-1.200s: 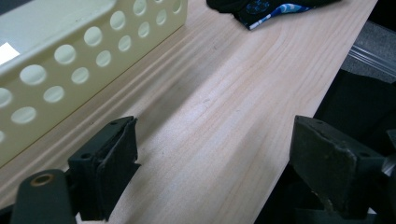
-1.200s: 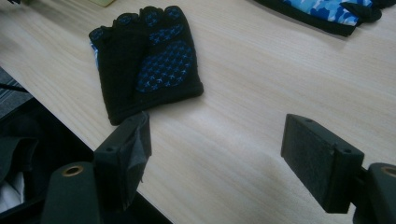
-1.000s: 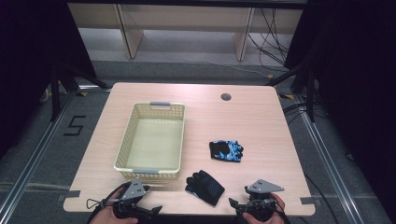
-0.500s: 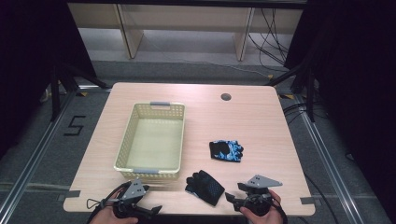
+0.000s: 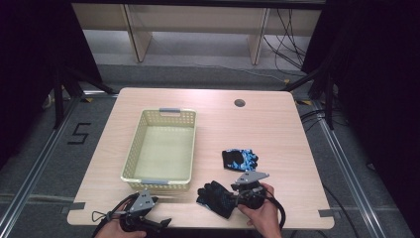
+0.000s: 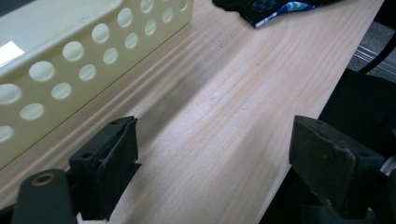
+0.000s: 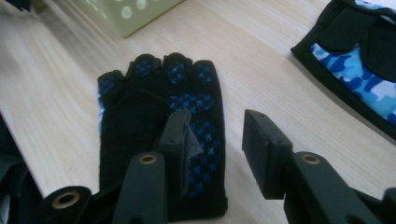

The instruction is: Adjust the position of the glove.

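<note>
Nearby, basket (image 5: pixel 161 148), blue glove (image 5: pixel 239 159); both tongs agape, empty, right tongs (image 7: pixel 212 149) over black glove (image 7: pixel 161 126).

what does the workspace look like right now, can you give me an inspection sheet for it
Surface: light wooden table, with a round grommet hole near its far edge.
Job's things: cream perforated basket, nothing seen inside; black glove lying flat near the front edge; blue camouflage glove beyond it, apart from it.
Clutter: nothing seen.
Grippers: left tool open over bare wood beside the basket; right tool open, one jaw over the black glove's cuff end, nothing clamped.
Cables: a black cable loops from the right tool; loose wires on the floor beyond the table.
Surroundings: grey floor with a "5" marking, dark curtains at both sides, shelving legs behind.
</note>
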`<state>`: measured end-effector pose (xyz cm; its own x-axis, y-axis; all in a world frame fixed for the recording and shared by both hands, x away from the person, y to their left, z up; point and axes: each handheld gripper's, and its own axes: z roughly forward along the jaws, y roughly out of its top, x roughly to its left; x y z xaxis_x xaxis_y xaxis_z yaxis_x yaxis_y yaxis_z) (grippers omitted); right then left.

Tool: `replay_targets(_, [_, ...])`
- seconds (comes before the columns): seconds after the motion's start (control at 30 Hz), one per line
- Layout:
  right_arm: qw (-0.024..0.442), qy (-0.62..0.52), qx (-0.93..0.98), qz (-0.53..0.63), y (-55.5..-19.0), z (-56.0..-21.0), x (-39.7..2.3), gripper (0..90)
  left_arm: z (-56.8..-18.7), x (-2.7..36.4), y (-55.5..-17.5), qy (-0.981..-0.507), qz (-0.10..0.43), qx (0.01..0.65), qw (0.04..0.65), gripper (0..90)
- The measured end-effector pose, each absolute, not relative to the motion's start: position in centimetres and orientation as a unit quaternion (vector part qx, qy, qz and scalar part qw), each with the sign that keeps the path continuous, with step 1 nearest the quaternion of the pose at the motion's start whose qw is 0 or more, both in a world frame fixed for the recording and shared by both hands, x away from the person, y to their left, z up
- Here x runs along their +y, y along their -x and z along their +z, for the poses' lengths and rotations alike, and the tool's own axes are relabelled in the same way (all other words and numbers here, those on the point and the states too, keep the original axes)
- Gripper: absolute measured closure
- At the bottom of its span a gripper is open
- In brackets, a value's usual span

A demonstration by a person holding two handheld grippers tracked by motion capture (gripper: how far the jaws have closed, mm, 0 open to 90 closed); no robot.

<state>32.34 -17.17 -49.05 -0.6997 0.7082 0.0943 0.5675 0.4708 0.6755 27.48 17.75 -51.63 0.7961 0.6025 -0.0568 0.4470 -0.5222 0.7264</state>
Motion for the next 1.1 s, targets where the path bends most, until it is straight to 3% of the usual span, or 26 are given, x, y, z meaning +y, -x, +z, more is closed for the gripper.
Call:
replay_targets(0.3, [0.084,-0.378,0.859,0.336,-33.6,-49.7,-16.2,63.8,-51.7,17.7,-27.4,-0.865,0.098,0.311,0.382,15.6])
replay_targets(0.53, [0.068,-0.356,0.866,0.344,-34.0,-50.5,-16.0,78.7,-51.7,17.7,-27.4,-0.865,0.095,0.312,0.382,15.7])
replay_targets(0.6, [0.046,-0.345,0.871,0.347,-34.1,-50.3,-16.1,85.9,-51.6,17.7,-27.4,-0.868,0.098,0.308,0.378,15.9])
replay_targets(1.1, [0.044,-0.232,0.894,0.381,-34.1,-46.0,-18.9,87.6,-51.6,17.7,-27.7,-0.864,0.101,0.313,0.381,16.8])
